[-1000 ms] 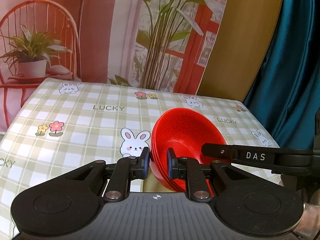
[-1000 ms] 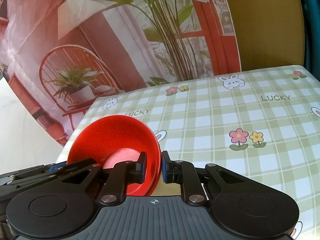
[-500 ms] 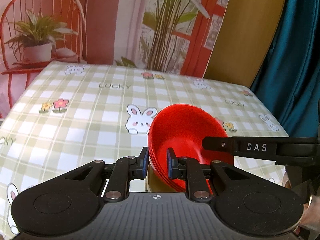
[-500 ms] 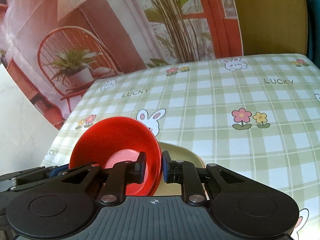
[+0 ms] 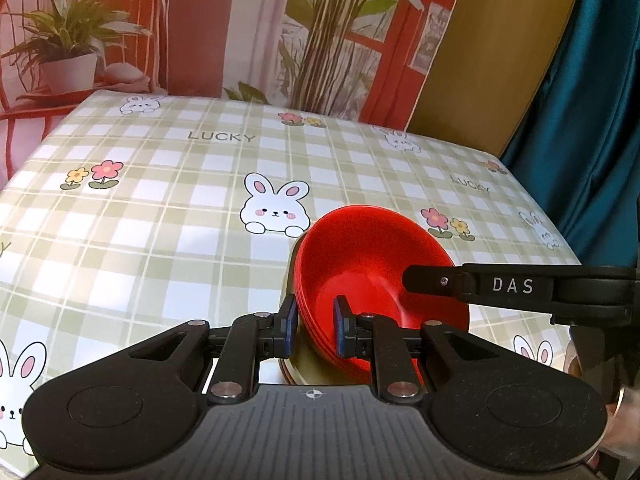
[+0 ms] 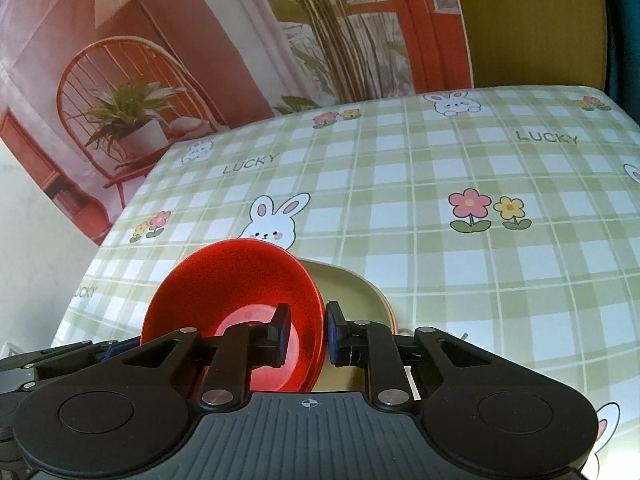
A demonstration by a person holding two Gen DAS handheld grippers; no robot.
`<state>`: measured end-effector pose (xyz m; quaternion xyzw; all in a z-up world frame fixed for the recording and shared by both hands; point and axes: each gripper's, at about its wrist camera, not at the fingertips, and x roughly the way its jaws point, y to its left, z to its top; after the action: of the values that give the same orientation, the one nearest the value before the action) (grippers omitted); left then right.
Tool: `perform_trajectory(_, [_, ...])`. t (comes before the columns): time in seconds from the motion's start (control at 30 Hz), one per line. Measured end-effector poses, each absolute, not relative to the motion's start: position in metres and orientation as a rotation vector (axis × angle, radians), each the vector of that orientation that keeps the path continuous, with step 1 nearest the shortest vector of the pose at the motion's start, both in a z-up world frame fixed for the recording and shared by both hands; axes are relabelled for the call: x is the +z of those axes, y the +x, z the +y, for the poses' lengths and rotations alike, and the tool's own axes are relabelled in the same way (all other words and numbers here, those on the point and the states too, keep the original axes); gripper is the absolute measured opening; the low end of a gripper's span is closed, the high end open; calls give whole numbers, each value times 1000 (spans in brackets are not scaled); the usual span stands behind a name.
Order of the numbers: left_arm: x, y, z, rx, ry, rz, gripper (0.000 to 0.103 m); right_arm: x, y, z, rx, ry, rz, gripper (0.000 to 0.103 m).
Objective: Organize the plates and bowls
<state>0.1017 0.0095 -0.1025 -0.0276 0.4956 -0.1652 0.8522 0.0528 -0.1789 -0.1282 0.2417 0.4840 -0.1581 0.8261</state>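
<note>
The red bowls [image 5: 372, 276] are a nested stack, tilted, over the near part of the table [image 5: 160, 208], above a pale green plate [image 6: 352, 292]. The left gripper [image 5: 314, 330] is clenched on the stack's left rim, one finger inside and one outside. The right gripper [image 6: 306, 334] grasps the right rim in the same way.
</note>
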Motion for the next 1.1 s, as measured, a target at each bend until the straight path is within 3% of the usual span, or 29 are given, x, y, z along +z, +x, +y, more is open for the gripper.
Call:
perform_trajectory(0.63, [-101, 103, 9, -358, -69, 1038, 24, -130, 49, -181, -342, 512, 1031, 21])
perform_trajectory(0.83, [-91, 103, 10, -368, -64, 996, 35, -122, 48, -180, -348, 493, 1006, 24])
perform_trajectory(1.1, [-68, 107, 8, -368, -51, 923, 44, -99, 45, -182, -368, 419, 947, 28])
